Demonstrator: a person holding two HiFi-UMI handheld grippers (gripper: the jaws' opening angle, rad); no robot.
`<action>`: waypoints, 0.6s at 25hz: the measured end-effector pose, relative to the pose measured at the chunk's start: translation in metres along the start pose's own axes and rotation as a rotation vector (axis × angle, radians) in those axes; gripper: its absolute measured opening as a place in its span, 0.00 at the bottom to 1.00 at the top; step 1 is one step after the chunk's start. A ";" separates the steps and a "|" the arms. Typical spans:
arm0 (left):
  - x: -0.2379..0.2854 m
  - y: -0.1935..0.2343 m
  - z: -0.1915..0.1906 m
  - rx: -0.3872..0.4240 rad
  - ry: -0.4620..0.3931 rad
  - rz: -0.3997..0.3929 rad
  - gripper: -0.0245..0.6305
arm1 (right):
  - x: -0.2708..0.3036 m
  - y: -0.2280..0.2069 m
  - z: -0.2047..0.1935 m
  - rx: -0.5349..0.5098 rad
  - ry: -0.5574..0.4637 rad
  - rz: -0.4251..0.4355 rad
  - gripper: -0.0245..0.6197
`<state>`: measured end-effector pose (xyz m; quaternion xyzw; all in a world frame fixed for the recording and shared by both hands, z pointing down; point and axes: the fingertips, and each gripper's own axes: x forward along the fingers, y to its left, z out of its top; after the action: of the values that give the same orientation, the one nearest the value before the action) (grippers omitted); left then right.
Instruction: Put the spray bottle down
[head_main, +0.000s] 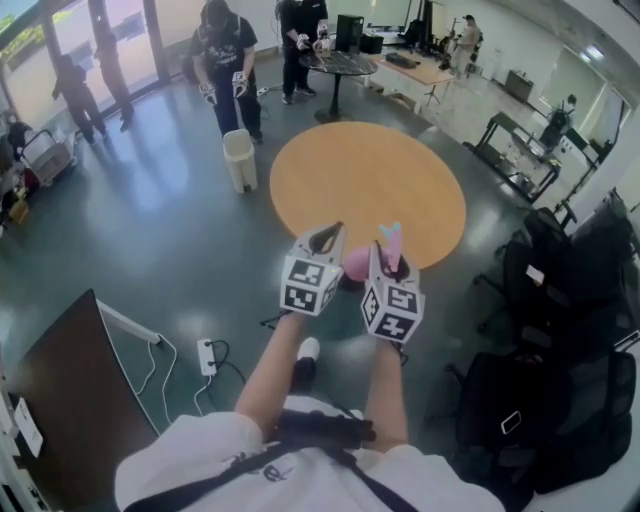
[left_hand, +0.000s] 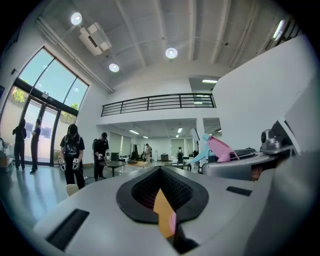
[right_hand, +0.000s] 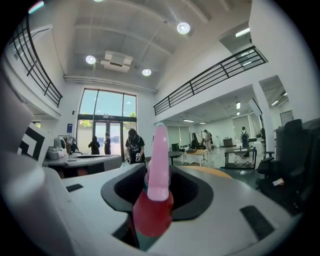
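A pink spray bottle (head_main: 357, 263) with a pale blue trigger is held in my right gripper (head_main: 388, 262), whose jaws are shut on it. In the right gripper view the bottle (right_hand: 159, 165) stands upright between the jaws, its pink nozzle rising above them. My left gripper (head_main: 330, 238) is just to the left, side by side with the right. Its jaws meet at the tip with nothing between them (left_hand: 160, 172). From the left gripper view the bottle's head (left_hand: 220, 148) shows off to the right. Both grippers point level over the floor, short of the round orange table (head_main: 368, 185).
A white bin (head_main: 240, 160) stands left of the table, with a person (head_main: 225, 60) behind it and others farther back. Black office chairs (head_main: 570, 300) crowd the right side. A dark desk (head_main: 70, 390) and a power strip (head_main: 207, 357) lie at lower left.
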<state>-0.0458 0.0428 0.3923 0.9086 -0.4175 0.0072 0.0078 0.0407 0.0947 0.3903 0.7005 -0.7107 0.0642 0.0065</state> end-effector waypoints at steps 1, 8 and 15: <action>0.015 0.007 0.004 0.006 -0.004 -0.003 0.05 | 0.015 -0.003 0.005 -0.003 -0.005 -0.002 0.30; 0.108 0.060 0.028 0.013 -0.044 -0.024 0.05 | 0.117 -0.020 0.035 -0.025 -0.030 -0.008 0.30; 0.182 0.108 0.050 0.036 -0.095 -0.042 0.06 | 0.209 -0.030 0.063 -0.046 -0.058 -0.012 0.30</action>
<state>-0.0088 -0.1667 0.3470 0.9164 -0.3981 -0.0286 -0.0285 0.0721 -0.1202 0.3514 0.7059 -0.7077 0.0276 0.0026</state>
